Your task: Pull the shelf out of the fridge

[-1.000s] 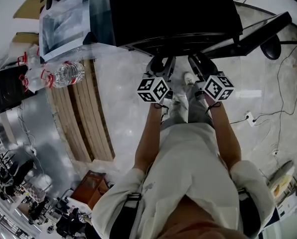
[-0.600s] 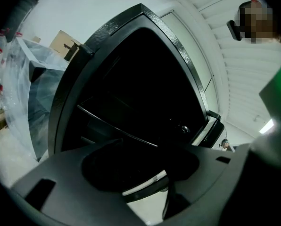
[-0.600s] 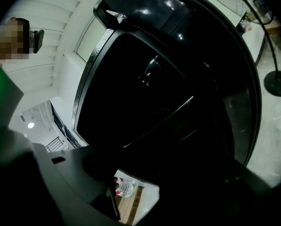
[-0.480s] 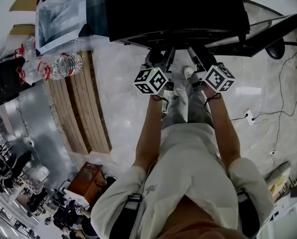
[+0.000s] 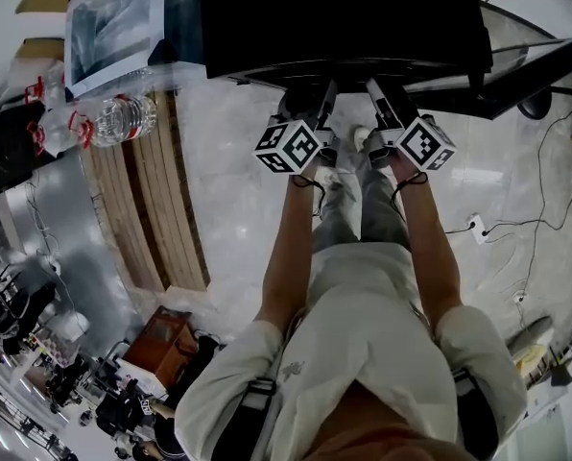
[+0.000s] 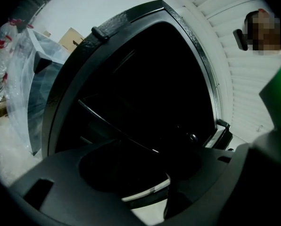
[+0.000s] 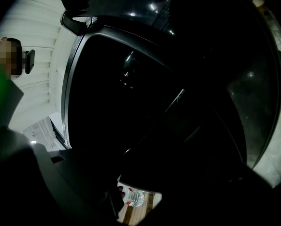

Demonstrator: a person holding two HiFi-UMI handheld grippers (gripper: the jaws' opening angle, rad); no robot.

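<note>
The black fridge fills the top of the head view, with its door swung open to the right. Both grippers reach under its front edge into the opening: my left gripper beside my right gripper. In the left gripper view the dark interior shows the shelf as a thin slanted glass edge running down toward the jaws. The right gripper view shows the same shelf edge. Both pairs of jaws are opening and stand wide. I see nothing pressed between them, though the interior is very dark.
Wrapped water bottles lie on a wooden pallet left of the fridge, beside a plastic-covered box. Cables and a power strip cross the floor at right. A brown box sits at lower left.
Both grippers have edged forward toward the fridge opening, and the head view has tilted slightly so the fridge fills more of the top.
</note>
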